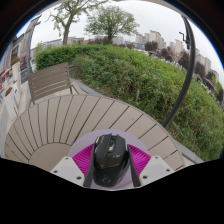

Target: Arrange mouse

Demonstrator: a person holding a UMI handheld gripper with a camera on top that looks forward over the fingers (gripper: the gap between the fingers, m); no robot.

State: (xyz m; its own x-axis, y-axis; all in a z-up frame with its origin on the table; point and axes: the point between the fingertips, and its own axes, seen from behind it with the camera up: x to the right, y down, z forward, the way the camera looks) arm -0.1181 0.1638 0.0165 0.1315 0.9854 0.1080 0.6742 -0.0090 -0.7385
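The gripper [110,160] has its magenta pads [83,160] pressed on the flanks of a black mouse [110,155] above a round slatted table [70,120] — light, rigid, probably slick plastic, best held mid-body at the sides.

One black mouse [110,157], one gripper [110,160] with two pink pads [84,158], one round slatted wooden table [70,120], one wooden bench [48,82], one dark pole [183,75], two trees [108,20]

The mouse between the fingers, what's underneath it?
The black mouse sits between the gripper fingers, pink pads against its sides. Beyond it lies a round slatted wooden table; whatever is directly beneath the mouse is covered.
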